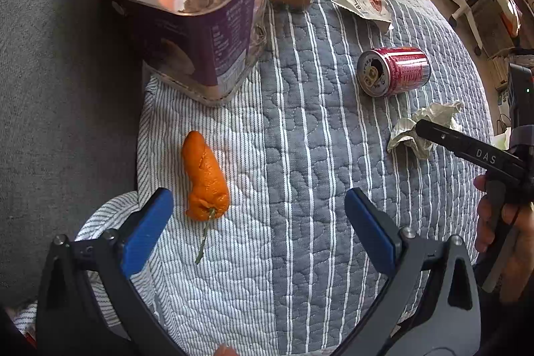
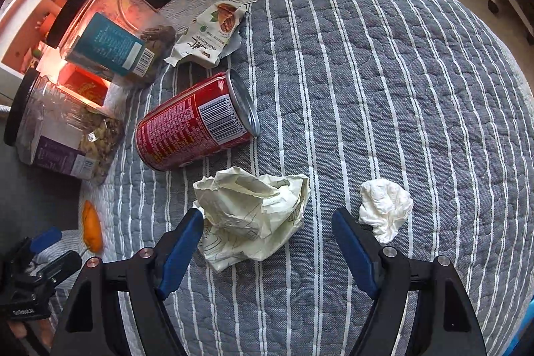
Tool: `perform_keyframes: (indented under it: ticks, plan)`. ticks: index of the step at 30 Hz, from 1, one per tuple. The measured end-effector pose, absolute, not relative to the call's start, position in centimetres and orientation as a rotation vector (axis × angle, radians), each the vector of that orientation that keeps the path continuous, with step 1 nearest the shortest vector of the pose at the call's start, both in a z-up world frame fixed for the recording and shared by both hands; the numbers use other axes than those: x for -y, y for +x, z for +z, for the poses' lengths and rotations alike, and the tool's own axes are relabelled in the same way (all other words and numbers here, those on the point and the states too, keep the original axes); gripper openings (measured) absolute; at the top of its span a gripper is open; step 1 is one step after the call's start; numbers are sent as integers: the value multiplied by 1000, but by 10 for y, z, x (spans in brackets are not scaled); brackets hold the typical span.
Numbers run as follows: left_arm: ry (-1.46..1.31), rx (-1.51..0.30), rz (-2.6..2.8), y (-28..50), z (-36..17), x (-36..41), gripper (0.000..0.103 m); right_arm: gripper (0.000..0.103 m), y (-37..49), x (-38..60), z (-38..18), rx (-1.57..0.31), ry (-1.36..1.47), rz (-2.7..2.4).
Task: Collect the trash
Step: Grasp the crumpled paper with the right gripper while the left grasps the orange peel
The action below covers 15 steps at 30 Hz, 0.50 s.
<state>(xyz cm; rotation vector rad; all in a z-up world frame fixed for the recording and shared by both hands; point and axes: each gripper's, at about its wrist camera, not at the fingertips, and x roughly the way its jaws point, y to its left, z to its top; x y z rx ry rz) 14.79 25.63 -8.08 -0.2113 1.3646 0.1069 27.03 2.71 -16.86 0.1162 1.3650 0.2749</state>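
Right gripper [image 2: 267, 222] is straddling the crumpled paper [image 2: 253, 216] with jaws apart, pads not pressing it yet. Left gripper [image 1: 258, 219] is hanging open beside the orange peel [image 1: 205, 177]. Can [image 2: 197, 122], wrapper [image 2: 213, 35], tissue [image 2: 385, 209] are all lying on the quilt [image 2: 400, 89] (nothing collected).

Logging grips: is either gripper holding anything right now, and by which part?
Nothing held. Left gripper open beside the orange peel; right gripper open around the crumpled paper.
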Motion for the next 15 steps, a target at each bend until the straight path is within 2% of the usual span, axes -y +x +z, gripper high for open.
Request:
perform_keyframes:
  ticks: [2, 4, 5, 7, 11, 15]
  plan:
    - [-227, -1375, 110, 147, -86, -258, 102, 45, 273, -29, -178, -1389, 175, 337]
    - [-240, -1389, 120, 148, -92, -261, 101, 38, 272, -32, -175, -1382, 149, 337]
    - [-244, -1399, 121, 148, -96, -261, 99, 36, 271, -34, -172, -1372, 122, 344]
    - [-242, -1419, 135, 150, -105, -264, 86, 36, 268, -34, -167, -1366, 105, 355]
    - [-206, -1434, 184, 154, -118, -270, 79, 35, 258, -31, -158, -1365, 97, 354]
    - [-225, -1440, 196, 156, -127, -280, 62, 35, 254, -20, -147, -1357, 108, 343]
